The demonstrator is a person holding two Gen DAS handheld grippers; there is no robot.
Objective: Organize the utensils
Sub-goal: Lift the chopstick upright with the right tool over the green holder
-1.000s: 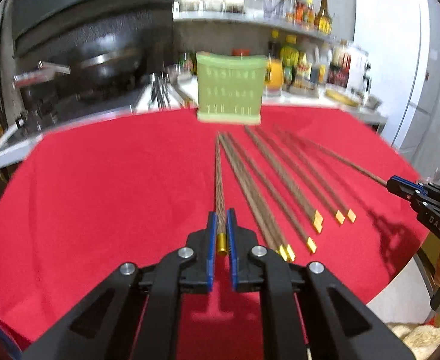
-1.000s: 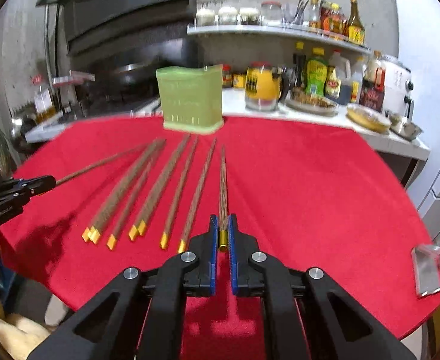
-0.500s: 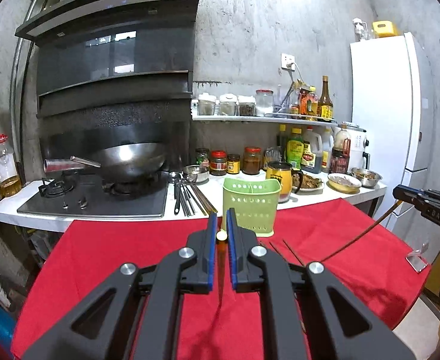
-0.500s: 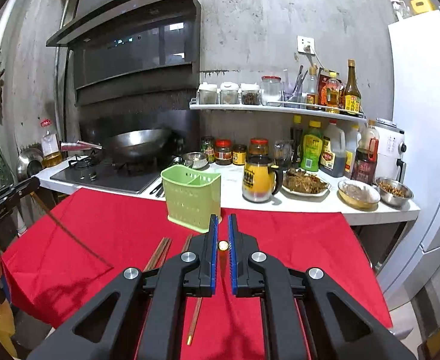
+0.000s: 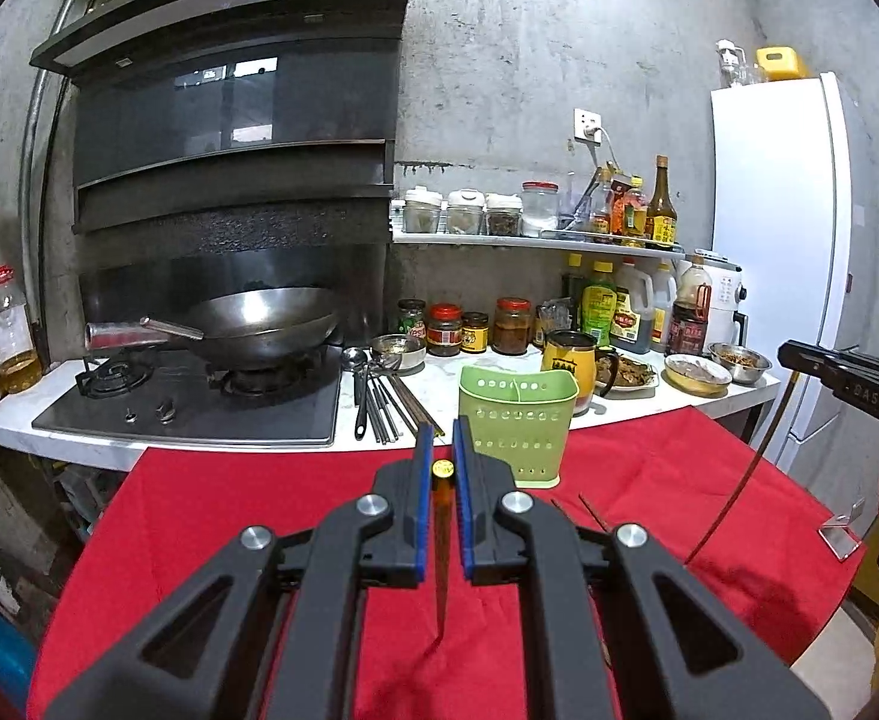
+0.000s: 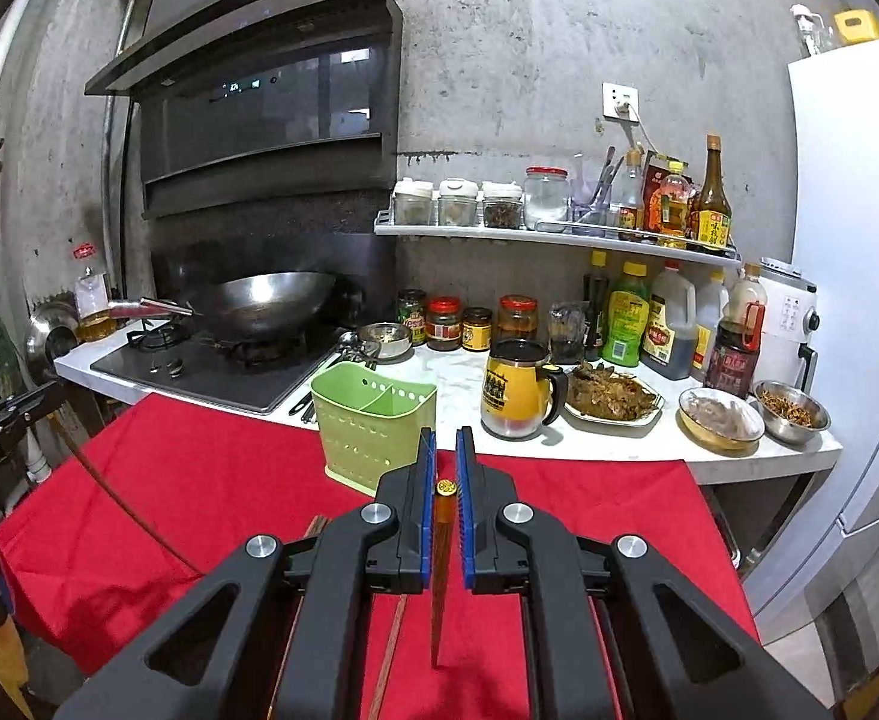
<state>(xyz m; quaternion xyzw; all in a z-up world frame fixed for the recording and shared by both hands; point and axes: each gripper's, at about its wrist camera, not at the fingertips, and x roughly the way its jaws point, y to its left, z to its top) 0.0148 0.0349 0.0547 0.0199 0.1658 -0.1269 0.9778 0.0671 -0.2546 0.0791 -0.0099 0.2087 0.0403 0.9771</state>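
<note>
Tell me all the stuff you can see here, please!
Chopstick in left tongs: one, brown, gold cap, hanging down.
Chopstick in right tongs: one, same look.
Loose chopsticks: several, brown, on the cloth.
Holder: one, green, back of the cloth.
Tablecloth: one, red.
Wok: one, dark, on the stove.
Mug: one, yellow, on the counter.
Fridge: one, white, far right.
Left tongs: black and blue, shut.
Right tongs: black and blue, shut.
</note>
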